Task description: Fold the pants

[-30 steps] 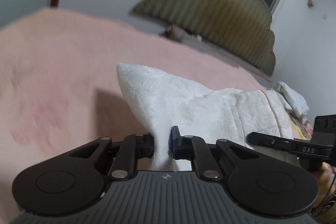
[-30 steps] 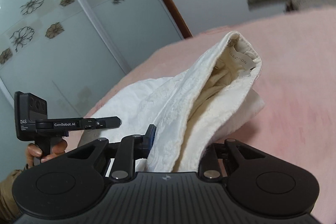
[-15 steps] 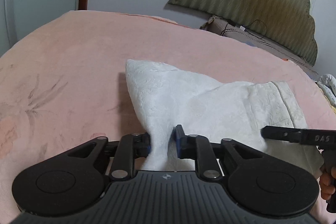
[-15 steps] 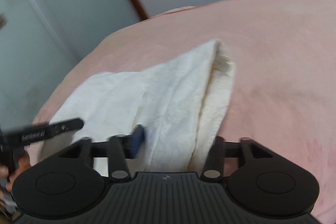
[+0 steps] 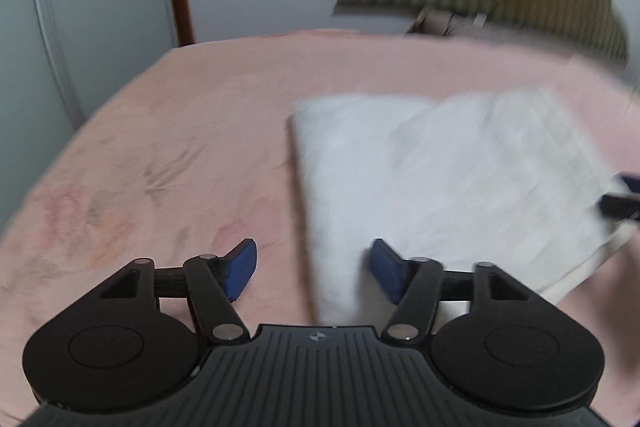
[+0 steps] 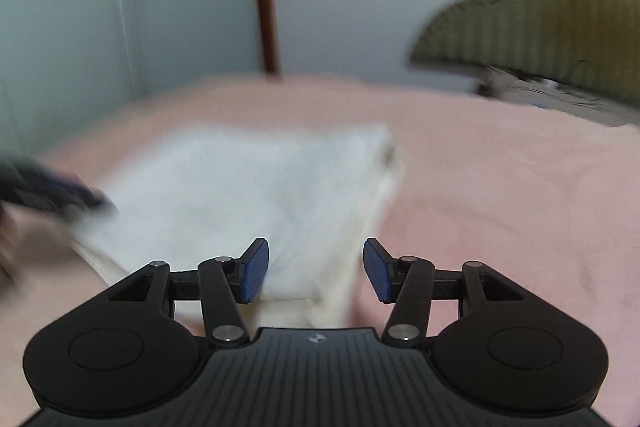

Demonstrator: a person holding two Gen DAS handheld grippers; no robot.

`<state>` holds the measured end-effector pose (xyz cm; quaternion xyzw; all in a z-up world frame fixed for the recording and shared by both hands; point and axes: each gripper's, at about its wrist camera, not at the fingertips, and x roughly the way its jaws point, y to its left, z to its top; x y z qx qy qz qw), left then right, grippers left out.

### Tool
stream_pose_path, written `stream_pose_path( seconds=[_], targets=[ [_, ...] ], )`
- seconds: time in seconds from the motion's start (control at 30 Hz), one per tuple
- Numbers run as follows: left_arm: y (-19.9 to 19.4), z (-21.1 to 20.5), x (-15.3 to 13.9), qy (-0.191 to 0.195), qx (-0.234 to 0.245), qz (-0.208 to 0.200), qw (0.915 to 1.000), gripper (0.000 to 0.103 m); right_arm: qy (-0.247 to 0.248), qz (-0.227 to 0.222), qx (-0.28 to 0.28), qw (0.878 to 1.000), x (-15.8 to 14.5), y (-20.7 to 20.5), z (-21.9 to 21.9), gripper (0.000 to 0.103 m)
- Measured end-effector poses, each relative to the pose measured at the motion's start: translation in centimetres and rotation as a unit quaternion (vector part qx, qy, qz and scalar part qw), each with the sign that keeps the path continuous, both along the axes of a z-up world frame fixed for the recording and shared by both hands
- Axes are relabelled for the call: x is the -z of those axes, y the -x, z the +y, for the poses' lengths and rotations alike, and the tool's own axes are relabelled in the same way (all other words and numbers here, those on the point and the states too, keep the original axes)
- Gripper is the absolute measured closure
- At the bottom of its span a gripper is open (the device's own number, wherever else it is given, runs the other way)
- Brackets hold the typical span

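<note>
White pants lie folded flat on the pink bedspread, at one o'clock from the left gripper. Both it and the right gripper are opening, pads clear. Looks nearly finished; perhaps some tidying left.

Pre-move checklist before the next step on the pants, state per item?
1. Left claw off the cloth: ok. Jaws opening; a pants edge lies between them, pads not pressing it.
2. Right claw off the cloth: ok. Jaws opening, near corner of the pants between them, no pinch.
3. Pants lying flat on the pink bedspread: ok, a folded rectangle.
4. Layers lined up: not ok. A cream layer sticks out under the near edge.
5. Fabric smooth: cannot tell, both views are blurred.
6. Claws apart from each other: ok, one at each end of the pants.
</note>
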<state>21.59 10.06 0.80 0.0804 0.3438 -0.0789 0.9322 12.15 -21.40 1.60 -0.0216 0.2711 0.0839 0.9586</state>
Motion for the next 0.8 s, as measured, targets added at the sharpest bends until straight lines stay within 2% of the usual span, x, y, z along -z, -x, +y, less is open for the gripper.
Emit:
stream_pose_path(
  seconds=[0.07,0.13,0.17,0.23,0.27,0.3,0.37,0.5,0.63,0.8],
  targets=[
    [0.5,0.4,-0.4,0.0,-0.019,-0.009,0.9998,0.034,-0.02,0.005,0.03,0.999,0.4,0.1,-0.7,0.045],
    [2.0,1.0,-1.5,0.011,-0.032,-0.026,0.9991,0.036,-0.038,-0.003,0.063,0.997,-0.5,1.2,-0.7,0.044],
    [2.8,1.2,-2.1,0.015,-0.035,-0.037,0.9986,0.034,-0.037,-0.016,0.06,0.997,-0.9,2.2,-0.3,0.044],
    [4.3,1.1,-3.0,0.014,-0.047,-0.047,0.9977,0.027,-0.04,-0.039,0.038,0.998,-1.4,4.2,0.8,0.035],
    [5.1,0.9,-3.4,0.015,-0.05,-0.042,0.9977,0.025,-0.042,-0.041,0.021,0.998,-1.2,4.9,1.3,0.024],
    [5.6,0.8,-3.6,0.019,-0.048,-0.037,0.998,0.019,-0.044,-0.038,0.008,0.998,-0.7,5.2,1.7,0.02],
    [6.7,0.8,-3.7,0.036,-0.043,-0.022,0.9982,0.016,-0.039,-0.016,-0.004,0.999,0.3,5.3,2.5,0.02],
    [8.0,1.3,-2.6,0.057,-0.036,0.023,0.9975,0.016,-0.015,0.081,0.027,0.996,2.5,4.2,2.6,0.02],
    [9.1,1.0,-1.1,0.059,-0.046,0.029,0.9968,0.016,-0.011,0.082,0.033,0.996,1.3,6.4,3.6,0.014],
    [10.1,-0.5,-0.3,0.037,-0.03,0.019,0.9987,0.016,-0.062,0.05,0.044,0.996,-2.0,10.2,5.4,0.014]
  ],
)
